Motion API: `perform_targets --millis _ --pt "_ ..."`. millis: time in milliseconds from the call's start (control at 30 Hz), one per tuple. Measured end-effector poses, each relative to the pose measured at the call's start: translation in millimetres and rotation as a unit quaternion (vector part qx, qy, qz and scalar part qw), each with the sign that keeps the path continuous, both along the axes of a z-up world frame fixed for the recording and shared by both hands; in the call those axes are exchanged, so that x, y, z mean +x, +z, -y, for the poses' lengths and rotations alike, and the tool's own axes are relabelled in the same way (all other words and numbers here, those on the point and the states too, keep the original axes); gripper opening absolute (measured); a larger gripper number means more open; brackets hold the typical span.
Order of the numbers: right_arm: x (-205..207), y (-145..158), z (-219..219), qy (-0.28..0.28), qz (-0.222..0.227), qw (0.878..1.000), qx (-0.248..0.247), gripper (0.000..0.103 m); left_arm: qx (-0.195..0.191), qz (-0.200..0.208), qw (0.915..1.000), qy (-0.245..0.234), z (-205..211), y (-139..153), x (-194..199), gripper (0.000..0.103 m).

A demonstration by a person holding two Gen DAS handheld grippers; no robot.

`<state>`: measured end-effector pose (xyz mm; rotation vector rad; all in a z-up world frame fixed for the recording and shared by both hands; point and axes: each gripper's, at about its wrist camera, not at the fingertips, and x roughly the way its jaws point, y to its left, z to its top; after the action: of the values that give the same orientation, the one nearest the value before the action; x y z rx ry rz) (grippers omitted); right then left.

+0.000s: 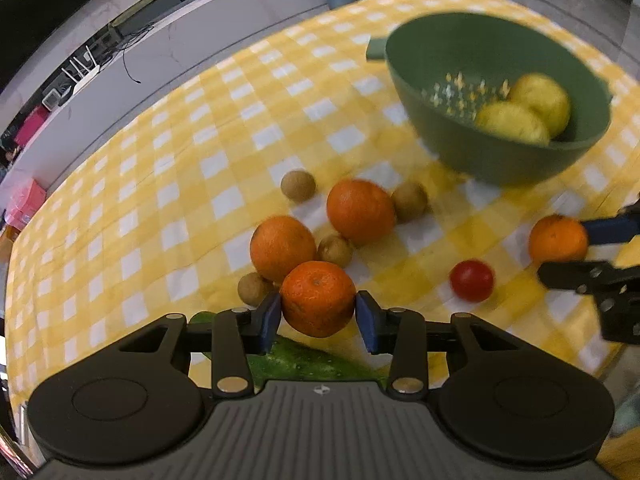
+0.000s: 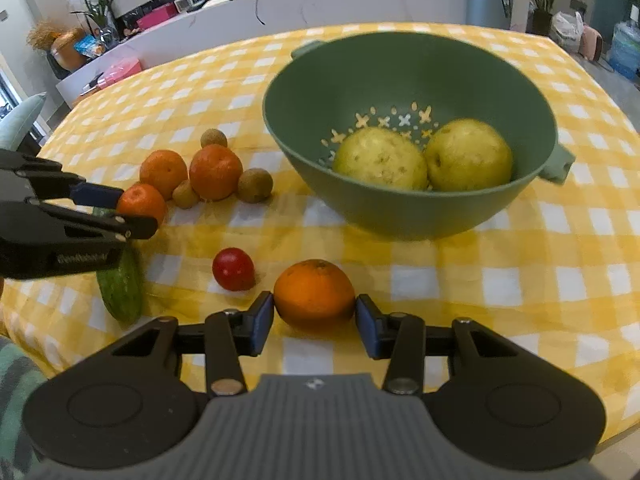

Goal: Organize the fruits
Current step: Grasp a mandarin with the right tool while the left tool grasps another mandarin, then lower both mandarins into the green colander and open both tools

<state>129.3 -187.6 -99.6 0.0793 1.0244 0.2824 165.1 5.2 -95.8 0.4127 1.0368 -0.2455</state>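
Two grippers were each clamped on an orange. The left gripper (image 1: 318,314) had its blue pads snug against a bumpy, dimpled mandarin (image 1: 318,300), right at the near end of the fruit cluster, with a knobbly green cucumber (image 2: 122,286) lying under it by the tablecloth's near left edge. The right gripper (image 2: 315,316) pinched a smoother round orange (image 2: 315,292) near the cloth's front edge, and a shiny red tomato (image 2: 233,269) sat just beside it. Behind the mandarin, two more oranges (image 2: 216,172) sat packed together with several small, tan, rough-skinned round fruits (image 2: 255,185), touching or nearly so. The matte green plastic colander (image 2: 408,80), a deep bowl with cross-shaped holes and stubby handles, was toward the far right of the yellow-and-white checked tablecloth (image 2: 520,280) and held two pale yellow, speckled pears (image 2: 468,154) side by side.
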Motion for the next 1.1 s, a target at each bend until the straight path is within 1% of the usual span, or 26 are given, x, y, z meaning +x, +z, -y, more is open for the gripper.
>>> perform_targets --millis 100,233,433,567,700,800,933,1100 --pt "-3 10 5 0.004 0.005 1.000 0.002 0.042 -0.026 -0.011 0.9995 0.011 1 14 -1 0.046" --pt "-10 32 14 0.026 0.029 0.999 0.002 0.042 -0.058 -0.021 0.9980 0.014 7 33 1 0.046" --pt "-8 66 33 0.039 0.078 0.996 -0.010 0.042 -0.107 -0.005 0.9941 -0.020 31 68 7 0.046" --pt "6 79 47 0.040 0.094 0.995 -0.019 0.042 -0.126 -0.006 0.9915 -0.031 50 78 19 0.046" --pt "25 85 57 0.051 0.097 0.993 -0.030 0.042 -0.151 -0.028 0.9876 -0.034 64 76 40 0.046" --pt "43 84 63 0.061 0.099 0.993 -0.036 0.042 -0.158 -0.046 0.9859 -0.028 73 70 56 0.046" --pt "73 71 66 0.073 0.086 0.993 -0.048 0.042 -0.154 -0.066 0.9857 -0.019 83 57 72 0.046" --pt "101 53 67 0.096 0.069 0.991 -0.059 0.042 -0.133 -0.085 0.9873 -0.014 92 41 88 0.046"
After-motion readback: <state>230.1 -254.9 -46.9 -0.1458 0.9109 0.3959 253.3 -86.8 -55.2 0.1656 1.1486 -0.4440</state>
